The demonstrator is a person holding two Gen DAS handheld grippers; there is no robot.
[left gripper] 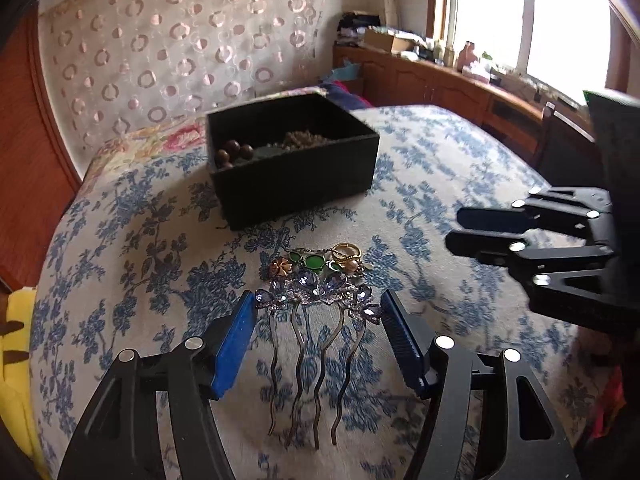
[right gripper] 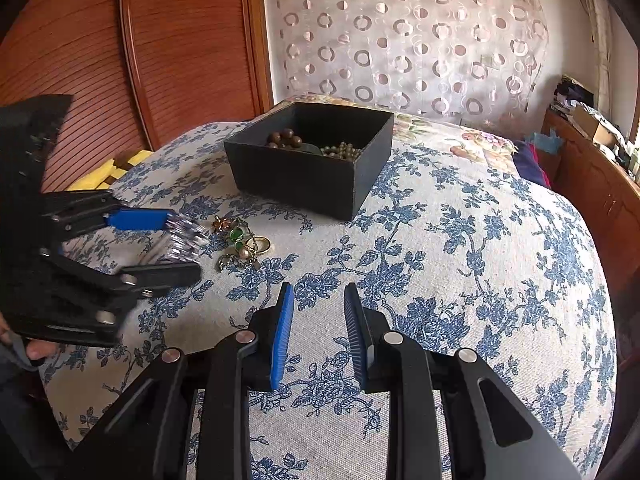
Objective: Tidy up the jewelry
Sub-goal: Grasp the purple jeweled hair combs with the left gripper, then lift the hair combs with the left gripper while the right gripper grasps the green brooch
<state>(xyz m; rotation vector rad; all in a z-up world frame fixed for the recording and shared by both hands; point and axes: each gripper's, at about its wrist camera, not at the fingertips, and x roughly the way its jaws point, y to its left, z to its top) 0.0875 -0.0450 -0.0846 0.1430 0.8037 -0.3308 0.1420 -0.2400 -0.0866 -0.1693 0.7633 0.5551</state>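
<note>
on the floral bedspread (left gripper: pixel 440 168), left gripper (left gripper: pixel 318 312) jaws apart around purple hair comb (left gripper: pixel 316 320), right gripper (right gripper: pixel 319 300) apart, empty

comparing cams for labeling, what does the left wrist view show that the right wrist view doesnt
Only the left wrist view: the wavy prongs of the purple flower hair comb lying between the left claw pads, and a bright window.

Only the right wrist view: the wooden slatted door, and the right claw open over bare patterned cloth, holding nothing.

Both: the black box with brown beads, the small jewelry pile with green stones, the blue floral bedspread and the circle-patterned curtain.
</note>
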